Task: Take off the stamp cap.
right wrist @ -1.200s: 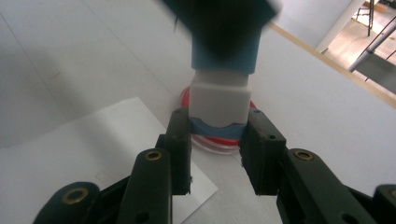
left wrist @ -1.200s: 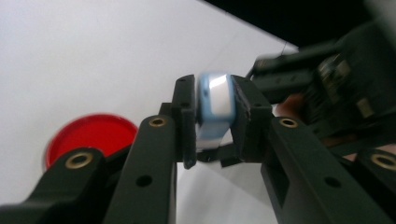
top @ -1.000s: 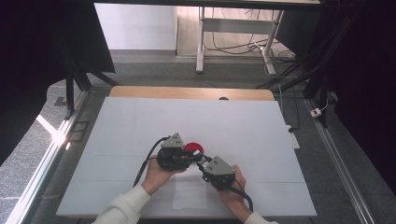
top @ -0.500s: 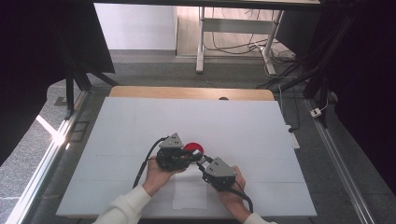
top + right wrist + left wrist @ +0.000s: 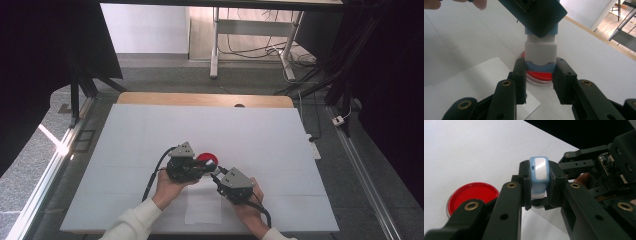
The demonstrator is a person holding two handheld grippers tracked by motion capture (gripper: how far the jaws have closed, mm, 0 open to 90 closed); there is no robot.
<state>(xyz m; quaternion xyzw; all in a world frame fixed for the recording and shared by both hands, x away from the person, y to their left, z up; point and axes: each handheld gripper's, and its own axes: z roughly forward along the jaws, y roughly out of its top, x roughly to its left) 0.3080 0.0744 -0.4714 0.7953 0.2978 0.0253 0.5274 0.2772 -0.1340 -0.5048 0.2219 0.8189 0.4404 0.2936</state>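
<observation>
Item: small blue-and-white plastic block (image 5: 539, 173), long axis bridging both grippers, above red round lid (image 5: 205, 158).
Left gripper (image 5: 537, 192): fingers clenched on blue end.
Right gripper (image 5: 539, 75): fingers clamping the white end.

No readable text, label, brand, number or sign appears on anything here.

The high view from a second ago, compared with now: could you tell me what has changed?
Nothing has visibly changed. The left gripper and right gripper stay together near the red dish, both clamped on the small blue-and-white object, beside the paper sheet.
</observation>
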